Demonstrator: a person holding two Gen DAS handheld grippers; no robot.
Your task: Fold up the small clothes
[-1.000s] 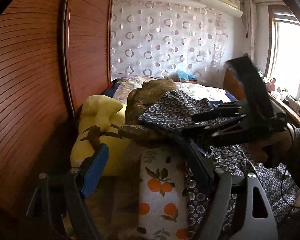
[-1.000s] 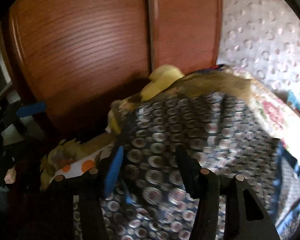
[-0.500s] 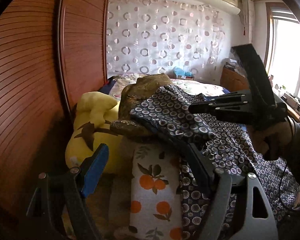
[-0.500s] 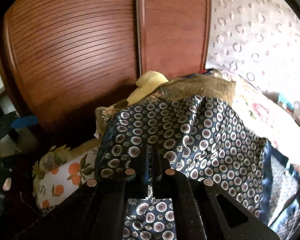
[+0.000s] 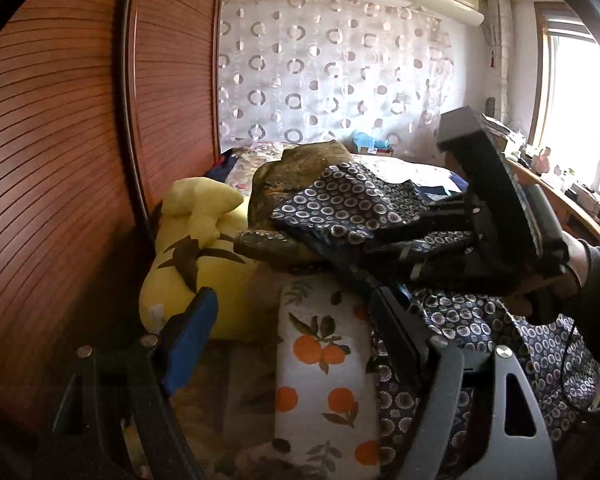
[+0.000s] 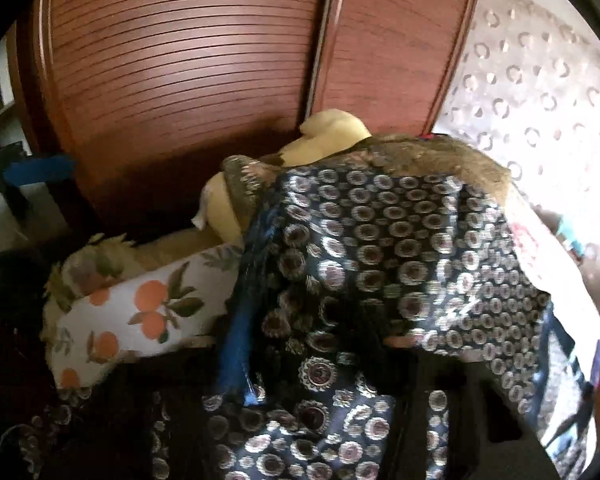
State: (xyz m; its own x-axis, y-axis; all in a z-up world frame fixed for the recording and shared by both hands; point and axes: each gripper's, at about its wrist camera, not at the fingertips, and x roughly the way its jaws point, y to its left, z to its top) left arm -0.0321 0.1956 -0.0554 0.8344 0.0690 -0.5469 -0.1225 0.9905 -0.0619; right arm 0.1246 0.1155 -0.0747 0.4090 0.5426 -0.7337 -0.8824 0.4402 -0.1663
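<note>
**Patterned cloth now drapes over the right tool**

Since half a second ago, the navy circle-print garment has slid over the right tool, hiding its fingers in the blurred right view; from the left view it appears clamped on the fabric. Nearest, the left tool stands wide, holding nothing, above an orange-print white cushion. Beyond lie a yellow plush toy and the bed.

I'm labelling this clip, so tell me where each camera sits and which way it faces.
Left wrist: on the left gripper, facing along the bed toward the circle-patterned curtain; shows its own open fingers and the right gripper pinching the navy patterned garment.
Right wrist: on the right gripper, facing the wooden wardrobe; the garment covers its fingers.
Shared: garment, yellow plush, orange-print cloth.
</note>
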